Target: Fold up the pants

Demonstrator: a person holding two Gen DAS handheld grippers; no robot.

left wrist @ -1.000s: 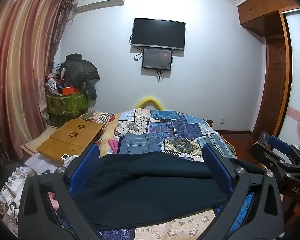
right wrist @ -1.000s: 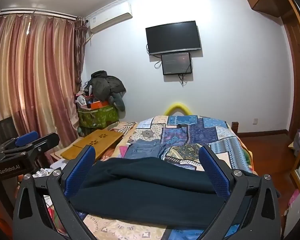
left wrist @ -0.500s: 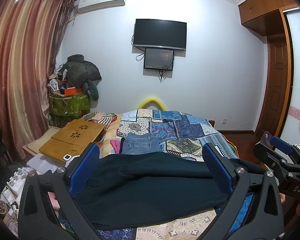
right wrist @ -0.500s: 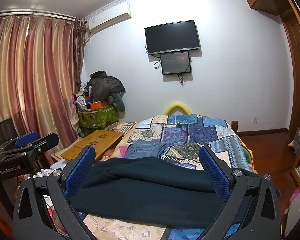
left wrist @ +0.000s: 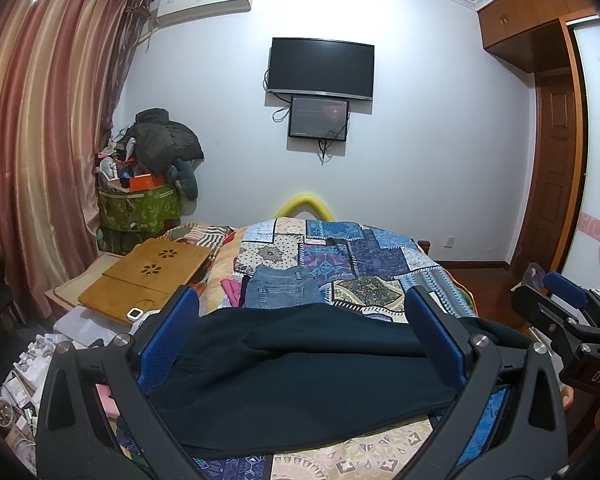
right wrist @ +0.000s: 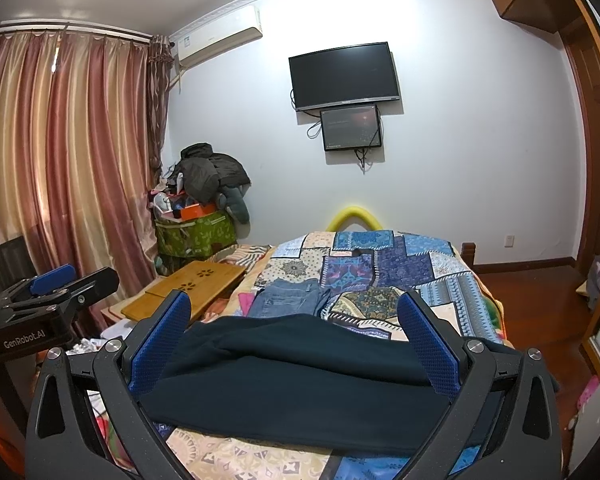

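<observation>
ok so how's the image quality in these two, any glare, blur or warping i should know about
Left wrist view: strong fisheye bowing of the curtain and door frame, dark vignette in the corners, the wall overexposed around the tv, and the dark pants lose fold detail. Right wrist view: same barrel warp and black corners, the air conditioner tilts and curves, focus sharp throughout, no motion blur.

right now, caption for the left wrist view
Open left gripper above dark navy pants lying on patchwork quilt.

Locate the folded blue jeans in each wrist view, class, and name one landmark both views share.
Left wrist: blue jeans lie centre, on the quilt just beyond the dark pants.
Right wrist: blue jeans centre, beyond the dark pants.
Shared landmark: wall television.
</observation>
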